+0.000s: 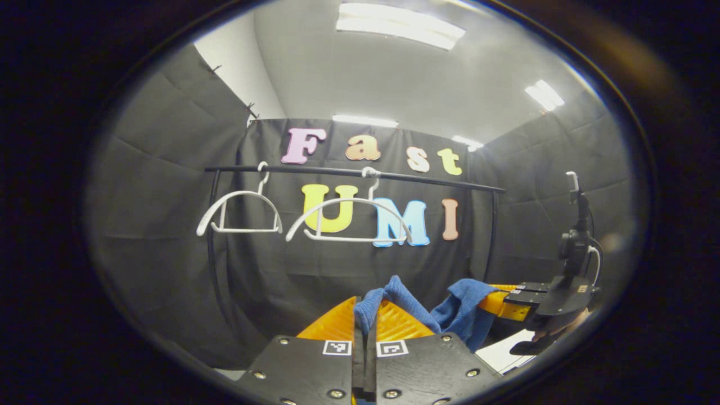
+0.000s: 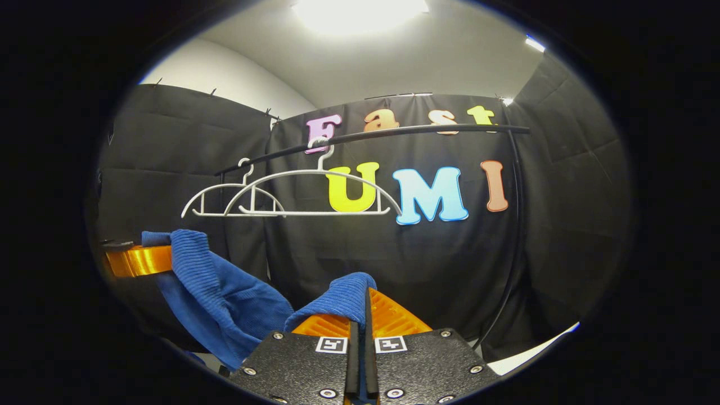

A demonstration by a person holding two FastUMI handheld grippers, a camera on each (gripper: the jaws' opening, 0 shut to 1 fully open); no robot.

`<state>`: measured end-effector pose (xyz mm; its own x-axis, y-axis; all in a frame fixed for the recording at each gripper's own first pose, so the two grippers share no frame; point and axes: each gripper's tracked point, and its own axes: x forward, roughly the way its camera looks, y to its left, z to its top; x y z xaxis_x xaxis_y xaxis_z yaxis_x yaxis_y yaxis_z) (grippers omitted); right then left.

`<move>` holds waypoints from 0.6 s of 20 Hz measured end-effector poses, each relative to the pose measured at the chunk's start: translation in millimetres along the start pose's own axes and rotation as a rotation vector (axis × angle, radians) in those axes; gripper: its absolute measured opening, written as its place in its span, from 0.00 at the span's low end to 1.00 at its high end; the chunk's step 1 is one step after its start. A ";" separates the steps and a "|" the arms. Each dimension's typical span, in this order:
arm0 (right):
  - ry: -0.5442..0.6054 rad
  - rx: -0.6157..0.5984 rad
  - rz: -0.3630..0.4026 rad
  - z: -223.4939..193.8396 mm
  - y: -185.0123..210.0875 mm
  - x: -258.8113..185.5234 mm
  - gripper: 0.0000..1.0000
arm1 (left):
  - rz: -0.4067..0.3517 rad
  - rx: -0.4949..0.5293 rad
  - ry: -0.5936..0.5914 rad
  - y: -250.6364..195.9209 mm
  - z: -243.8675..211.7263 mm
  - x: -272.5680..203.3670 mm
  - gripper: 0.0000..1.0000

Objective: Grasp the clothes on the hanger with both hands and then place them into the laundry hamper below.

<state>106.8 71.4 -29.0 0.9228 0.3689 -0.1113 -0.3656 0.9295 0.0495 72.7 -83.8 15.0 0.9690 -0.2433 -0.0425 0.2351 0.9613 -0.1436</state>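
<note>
Left gripper view: the left gripper has its two fingers pressed together on a fold of the blue garment. The cloth stretches across to the right gripper, seen at the right side with a hand under it.
Right gripper view: the right gripper is also closed narrow on a fold of the blue garment. The left gripper is seen at the far left, and the cloth is draped over its fingers.
Place of garment: off the hangers, in the air between the two grippers, below the rail.
Hangers: two white hangers hang bare on the black rail, side by side.
Handling: the garment seems a ribbed knit, soft and light. It sags between the holds, so I judge it will fold and bunch freely. It is not fragile and probably not slippery. The best hold is on thick bunched folds, as now, one at each side.
Risk: a thin edge could slide out of the fingers if the two grippers pull apart too much.
Hamper: I cannot see it; by the task it is below.
Surface: a pale flat surface shows low at the right, near the hand.
Room: black cloth walls, white ceiling with bright lamps.
</note>
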 end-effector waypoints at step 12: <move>0.216 0.035 0.017 -126.1 29.9 -17.0 0.04 | 0.034 -0.077 0.189 1.0 -137.1 -16.0 0.01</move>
<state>64.8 93.6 -150.8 0.8675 0.3809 -0.3199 -0.3733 0.9236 0.0876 47.1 -96.7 -120.0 0.9430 -0.2380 -0.2325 0.1892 0.9584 -0.2136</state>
